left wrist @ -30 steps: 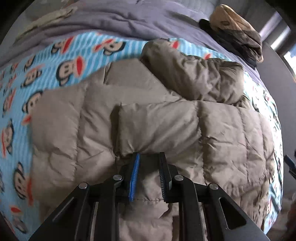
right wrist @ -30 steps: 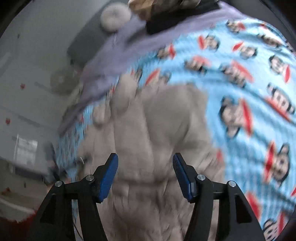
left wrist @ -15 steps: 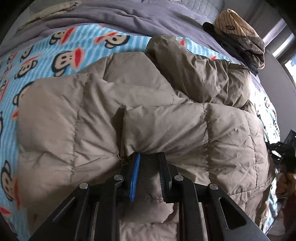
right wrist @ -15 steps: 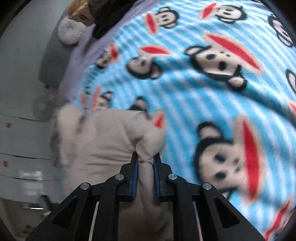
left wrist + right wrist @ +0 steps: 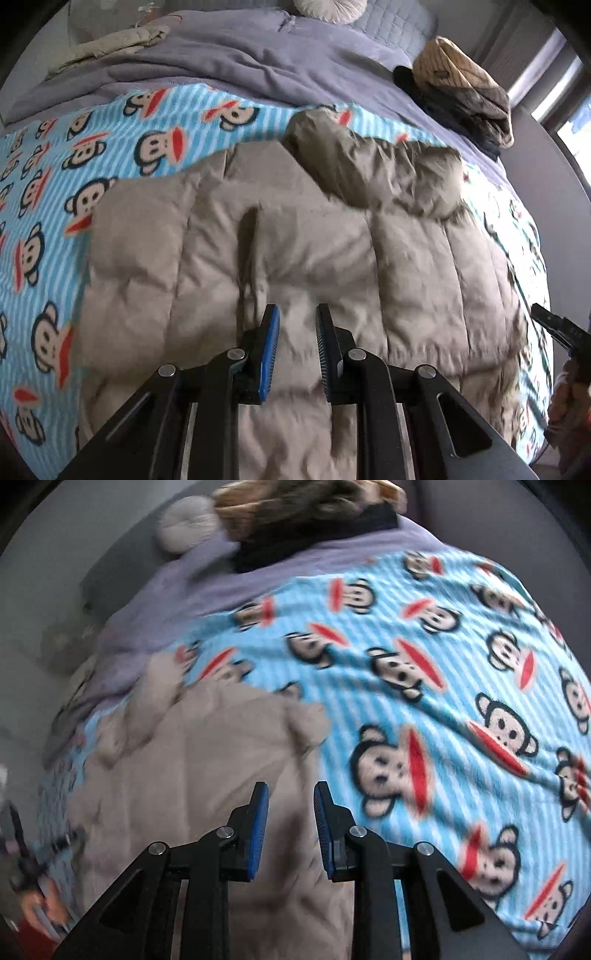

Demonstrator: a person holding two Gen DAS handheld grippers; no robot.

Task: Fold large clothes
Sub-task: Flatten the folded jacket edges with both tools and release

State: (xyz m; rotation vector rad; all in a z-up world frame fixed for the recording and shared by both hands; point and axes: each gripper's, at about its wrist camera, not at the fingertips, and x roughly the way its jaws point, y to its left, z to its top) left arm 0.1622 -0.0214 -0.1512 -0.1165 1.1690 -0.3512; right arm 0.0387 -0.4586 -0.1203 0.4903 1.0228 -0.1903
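Observation:
A large beige quilted puffer jacket lies folded on a blue monkey-print blanket on a bed. My left gripper hovers over the jacket's near hem, its jaws slightly apart with nothing between them. The jacket also shows in the right wrist view, lower left. My right gripper is above the jacket's edge, where it meets the blanket, jaws slightly apart and empty. The tip of the right gripper shows at the right edge of the left wrist view.
A purple duvet covers the far part of the bed. A pile of tan and black clothes lies at the far right corner. A beige garment lies far left. A round fluffy cushion rests by the headboard.
Both grippers let go of the jacket and opened a little. The right gripper had pinched the jacket's edge half a second ago. Both have pulled back, and the jacket lies flatter.

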